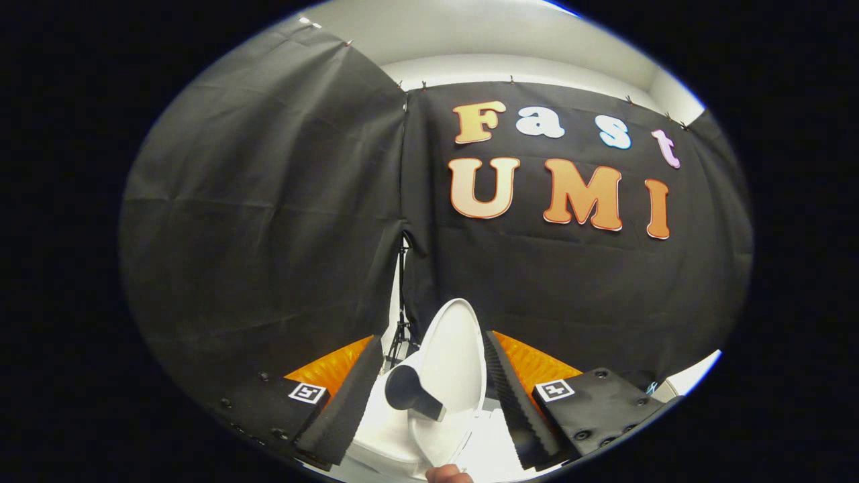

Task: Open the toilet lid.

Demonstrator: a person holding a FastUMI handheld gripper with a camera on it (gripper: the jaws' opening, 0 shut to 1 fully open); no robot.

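Nearest of all, a small part of a person's hand [448, 475] shows low between the two fingers, just under the lower edge of the toilet lid [453, 365]. How the hand is posed cannot be told from so small a part.

The claw [429, 396] stands wide open. Its two fingers, each faced with a black ribbed pad and backed in orange, reach forward and lean toward one another at their far ends. The left finger [345, 402] lies beside the lid's left side with a gap of white showing between them; the right finger [517, 402] runs close along the lid's right edge, and whether it touches there cannot be told. The claw grips nothing: both pads do not press on the lid. Each finger's black base carries a small square marker.

The toilet lid sits between the fingers. It is white and oval, raised and standing nearly upright, its long axis running up and away from the claw, its rounded tip pointing upward just beyond the fingertips. Its broad face is turned toward the camera and a little to the left. A dark grey knob-like handle [411, 392] sticks out from the lid's left side, low down.

Below and around the lid lies the white toilet [386, 433].

Beyond, a thin black stand [400, 322] rises in a slit between the black cloth panels of the booth wall [268, 201].
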